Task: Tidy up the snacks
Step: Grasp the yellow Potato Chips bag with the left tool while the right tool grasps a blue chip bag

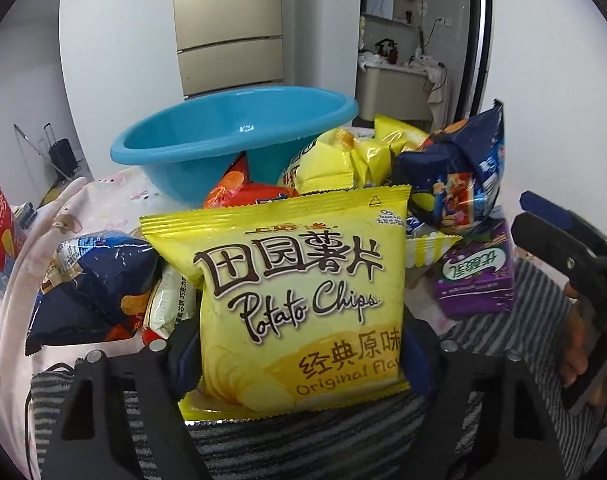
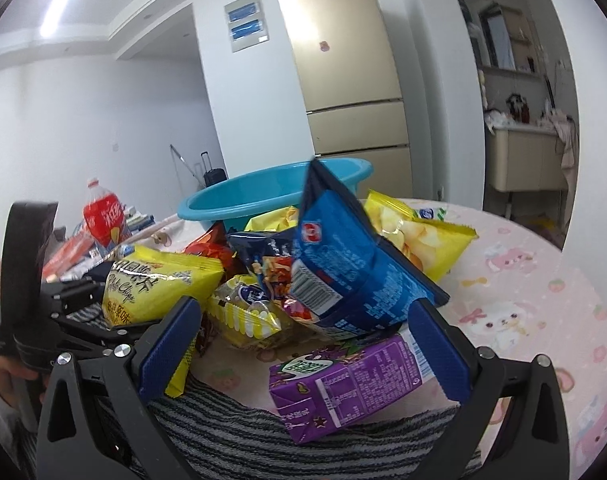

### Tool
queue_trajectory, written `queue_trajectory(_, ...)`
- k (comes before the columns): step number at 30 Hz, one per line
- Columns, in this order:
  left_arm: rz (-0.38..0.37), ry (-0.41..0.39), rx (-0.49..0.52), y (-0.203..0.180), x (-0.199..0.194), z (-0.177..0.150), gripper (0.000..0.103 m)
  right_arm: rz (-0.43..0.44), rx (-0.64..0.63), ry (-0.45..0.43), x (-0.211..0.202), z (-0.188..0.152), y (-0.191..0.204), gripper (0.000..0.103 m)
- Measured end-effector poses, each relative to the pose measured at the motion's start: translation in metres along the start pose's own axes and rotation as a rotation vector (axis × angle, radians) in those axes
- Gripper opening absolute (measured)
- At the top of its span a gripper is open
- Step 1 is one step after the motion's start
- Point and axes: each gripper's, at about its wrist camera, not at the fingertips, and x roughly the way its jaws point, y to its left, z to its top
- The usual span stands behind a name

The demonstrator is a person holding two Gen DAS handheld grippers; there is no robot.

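Observation:
My left gripper is shut on a yellow potato chips bag and holds it upright in front of the snack pile. The same bag shows in the right wrist view, at the left. My right gripper is open, with its blue pads either side of a purple drink carton lying on the table. It also shows at the right of the left wrist view. A blue basin stands behind the pile, tilted on the snacks, and appears empty. It also shows in the right wrist view.
Dark blue bags, yellow bags and an orange bag are heaped on the pink tablecloth. A striped towel lies at the near edge. A red bottle stands far left.

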Motion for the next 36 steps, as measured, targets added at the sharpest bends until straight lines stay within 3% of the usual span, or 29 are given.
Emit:
queue_trajectory(5, -0.023, -0.042, -0.018, 0.006, -0.011, 0.0, 0.076, -0.032, 0.039, -0.046, -0.013, 0.005, -0.005, 0.103)
queue_trajectory(8, -0.006, -0.075, -0.01, 0.01, -0.025, -0.001, 0.076, -0.069, -0.047, -0.066, -0.017, 0.012, 0.004, 0.103)
queue_trajectory(11, -0.021, -0.1, -0.045, 0.022, -0.038, -0.002, 0.076, -0.107, -0.172, 0.008, -0.014, 0.022, 0.017, 0.103)
queue_trajectory(13, -0.035, -0.109, -0.079, 0.03, -0.044, -0.003, 0.076, -0.107, -0.232, 0.013, -0.013, 0.029, 0.02, 0.103)
queue_trajectory(19, -0.05, -0.139, -0.145, 0.048, -0.06, -0.004, 0.076, -0.073, -0.259, 0.111, 0.017, 0.04, 0.022, 0.103)
queue_trajectory(24, -0.057, -0.141, -0.153, 0.055, -0.065, -0.003, 0.076, -0.122, -0.399, 0.195, 0.051, 0.034, 0.02, 0.103)
queue_trajectory(28, -0.062, -0.144, -0.163, 0.058, -0.066, -0.002, 0.076, -0.063, -0.439, 0.255, 0.076, 0.028, 0.011, 0.103)
queue_trajectory(29, -0.062, -0.144, -0.168, 0.059, -0.066, -0.001, 0.076, -0.054, -0.44, 0.261, 0.079, 0.027, 0.011, 0.102)
queue_trajectory(32, -0.054, -0.144, -0.169, 0.058, -0.069, 0.0, 0.076, -0.018, -0.418, 0.272, 0.08, 0.027, 0.01, 0.081)
queue_trajectory(36, -0.033, -0.154, -0.165, 0.059, -0.077, 0.006, 0.076, -0.018, -0.396, 0.242, 0.067, 0.034, 0.006, 0.068)
